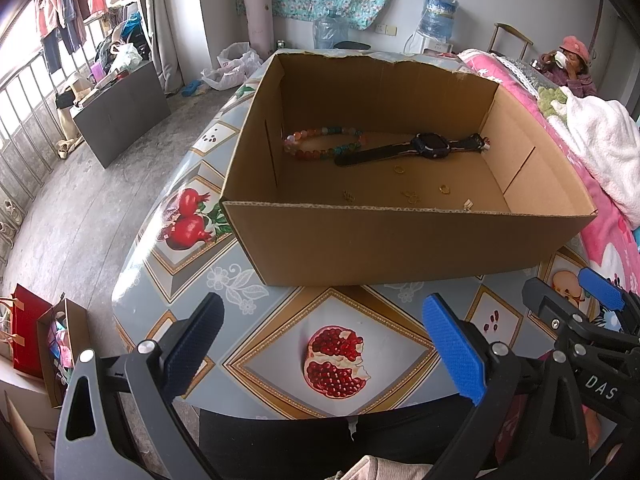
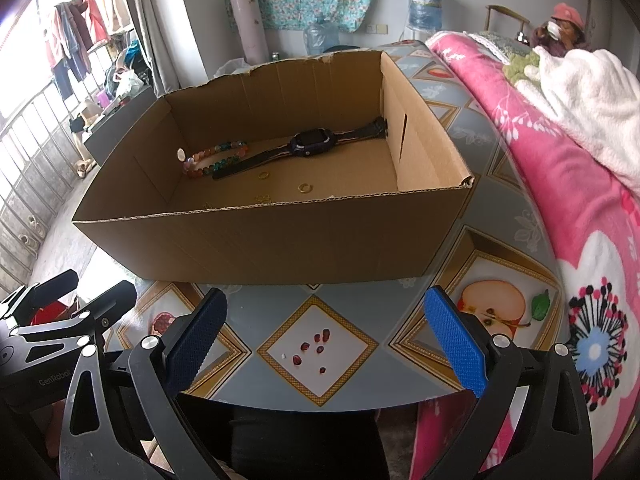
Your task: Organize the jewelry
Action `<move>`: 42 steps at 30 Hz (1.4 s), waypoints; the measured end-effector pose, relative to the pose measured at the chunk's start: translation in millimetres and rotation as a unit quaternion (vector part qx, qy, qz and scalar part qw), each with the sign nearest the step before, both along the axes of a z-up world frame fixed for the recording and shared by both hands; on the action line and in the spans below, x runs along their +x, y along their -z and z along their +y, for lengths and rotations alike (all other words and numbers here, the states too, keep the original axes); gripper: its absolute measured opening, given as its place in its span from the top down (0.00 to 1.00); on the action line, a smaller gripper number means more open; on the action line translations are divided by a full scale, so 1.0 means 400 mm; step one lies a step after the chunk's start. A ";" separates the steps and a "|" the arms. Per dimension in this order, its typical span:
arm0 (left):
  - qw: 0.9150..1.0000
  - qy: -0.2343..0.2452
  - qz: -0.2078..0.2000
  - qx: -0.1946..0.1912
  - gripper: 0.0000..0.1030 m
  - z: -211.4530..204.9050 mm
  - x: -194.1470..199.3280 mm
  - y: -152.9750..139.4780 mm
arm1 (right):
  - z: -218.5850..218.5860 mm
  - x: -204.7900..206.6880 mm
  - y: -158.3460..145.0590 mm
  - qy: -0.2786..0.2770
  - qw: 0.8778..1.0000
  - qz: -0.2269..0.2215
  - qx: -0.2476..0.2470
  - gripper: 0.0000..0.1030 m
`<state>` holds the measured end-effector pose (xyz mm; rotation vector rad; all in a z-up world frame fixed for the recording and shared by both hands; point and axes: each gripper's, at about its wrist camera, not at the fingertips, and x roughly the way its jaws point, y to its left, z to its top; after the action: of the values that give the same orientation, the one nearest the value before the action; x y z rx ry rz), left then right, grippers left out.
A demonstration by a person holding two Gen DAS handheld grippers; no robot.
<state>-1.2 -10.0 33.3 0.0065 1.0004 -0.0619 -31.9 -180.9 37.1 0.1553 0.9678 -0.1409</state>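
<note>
Two grippers hang low over the near edge of the table (image 1: 256, 312), both with fingers spread wide and nothing between them: your left gripper (image 1: 324, 344) and your right gripper (image 2: 326, 340). Everything you need lies ahead of the fingertips, beyond the near wall of the box (image 1: 400, 248). Farthest from your fingers, close to the back wall, the bead bracelet (image 1: 320, 144) curls at the left, and the watch (image 1: 430, 146) stretches across to the right, its strap end lying over the beads or right against them; you cannot tell which from here. Nearer your fingers, on the box floor, several small gold rings (image 1: 444, 189) lie scattered, well apart from one another, and the near wall partly hides a few.

The table this side of the box looks bare of jewelry, so judge this as either the start of sorting inside the box or the very end; the pictures do not settle it. If you go on, lift your fingers clear over the near wall before you descend, and do not nudge the cardboard. Take the watch by its case, fingers across the narrow sides. For a ring, come straight down with the fingers narrowed first, since a flat ring will likely skid on cardboard. Free the strap before you touch the beads.
</note>
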 end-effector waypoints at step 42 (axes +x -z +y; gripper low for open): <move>1.000 -0.001 0.001 0.001 0.05 0.002 0.002 0.001 | -0.001 0.005 -0.003 -0.002 1.000 0.002 0.001 0.08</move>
<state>-0.3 -9.1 32.9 0.0080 1.0031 -0.0594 -29.9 -181.2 38.5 0.1551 0.9718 -0.1361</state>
